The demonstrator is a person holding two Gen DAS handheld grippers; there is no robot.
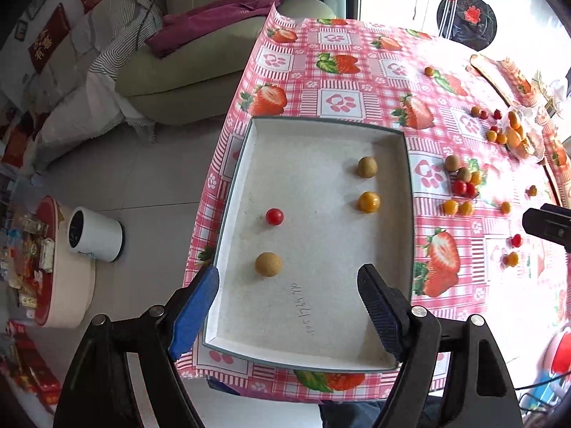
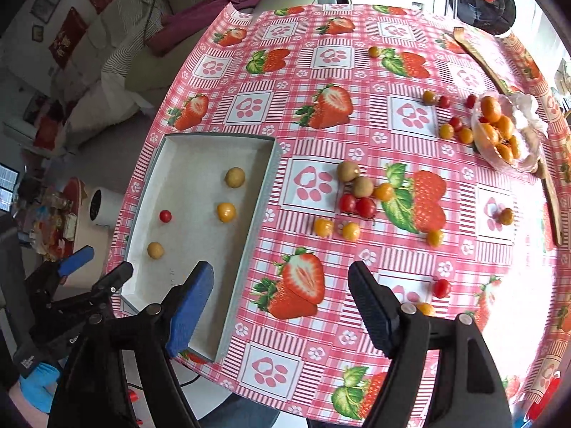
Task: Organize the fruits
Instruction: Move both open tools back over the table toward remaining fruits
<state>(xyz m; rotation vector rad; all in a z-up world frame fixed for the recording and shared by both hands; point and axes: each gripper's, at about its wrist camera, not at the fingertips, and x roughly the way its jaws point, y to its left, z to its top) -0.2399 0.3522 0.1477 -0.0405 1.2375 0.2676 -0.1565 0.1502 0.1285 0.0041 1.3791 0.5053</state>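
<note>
A white shallow tray (image 1: 246, 149) (image 2: 271, 164) lies on the strawberry tablecloth. In it sit a red cherry tomato (image 1: 274, 216) (image 2: 165, 216), a yellow tomato (image 1: 368, 202) (image 2: 226, 212) and two tan round fruits (image 1: 268, 264) (image 1: 367, 167). Above the tray's near end my left gripper (image 1: 289, 303) (image 2: 94, 265) hangs open, nothing between its fingers. My right gripper (image 2: 280, 297) is open and empty over the cloth just right of the tray. Several loose tomatoes and brown fruits (image 2: 357, 196) (image 1: 460, 182) lie scattered to the right.
A clear bowl of orange fruits (image 2: 499, 132) stands at the far right beside a wooden spoon (image 2: 478, 60). The table edge drops to a tiled floor on the left, with a white bin (image 1: 94, 235) and a green sofa (image 1: 200, 67) beyond.
</note>
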